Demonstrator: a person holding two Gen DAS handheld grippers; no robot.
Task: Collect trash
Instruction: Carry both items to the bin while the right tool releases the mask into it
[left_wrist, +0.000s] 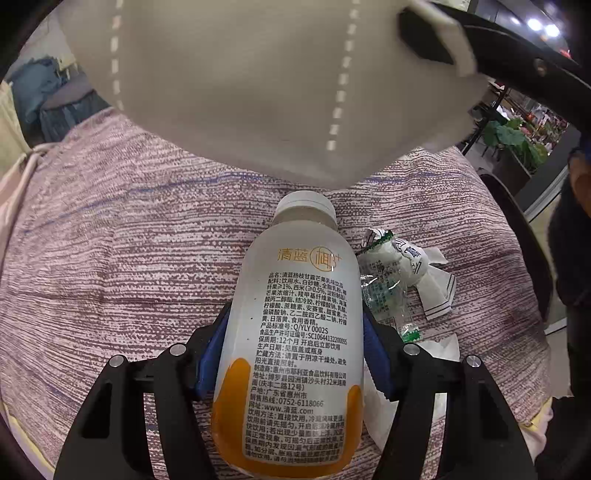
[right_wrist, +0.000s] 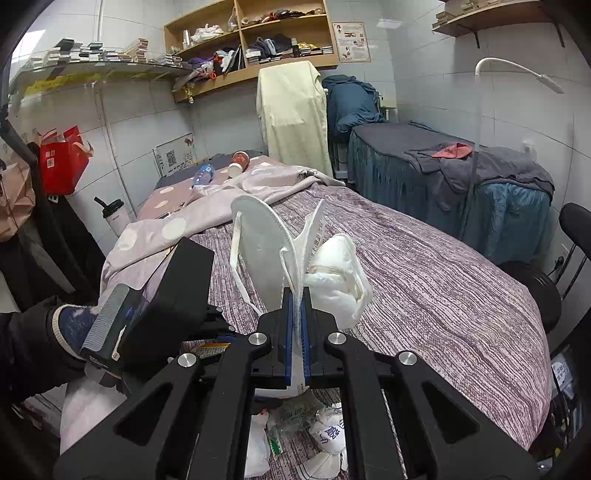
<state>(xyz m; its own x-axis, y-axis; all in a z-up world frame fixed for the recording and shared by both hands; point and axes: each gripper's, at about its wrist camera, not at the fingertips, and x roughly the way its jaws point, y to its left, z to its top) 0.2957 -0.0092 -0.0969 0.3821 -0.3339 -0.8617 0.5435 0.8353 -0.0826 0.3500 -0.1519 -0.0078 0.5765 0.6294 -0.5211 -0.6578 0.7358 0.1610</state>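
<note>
A white plastic drink bottle (left_wrist: 295, 314) with an orange base and printed label lies on the purple-striped bedspread (left_wrist: 110, 258). My left gripper (left_wrist: 293, 343) is shut on it, a blue pad pressing each side of its body. Crumpled wrappers (left_wrist: 399, 273) and tissue lie just right of the bottle. My right gripper (right_wrist: 297, 306) is shut on a white face mask (right_wrist: 262, 243), with a crumpled white tissue (right_wrist: 340, 273) bunched against it. It holds them above the bed. In the left wrist view the mask (left_wrist: 258, 92) hangs over the bottle's cap.
A paper cup (right_wrist: 238, 162) and a blue water bottle (right_wrist: 203, 175) lie at the bed's far end by a pink spotted blanket (right_wrist: 177, 225). A second bed (right_wrist: 480, 177) stands to the right, a black chair (right_wrist: 535, 284) beside it. A gloved hand (right_wrist: 70, 325) is at the left.
</note>
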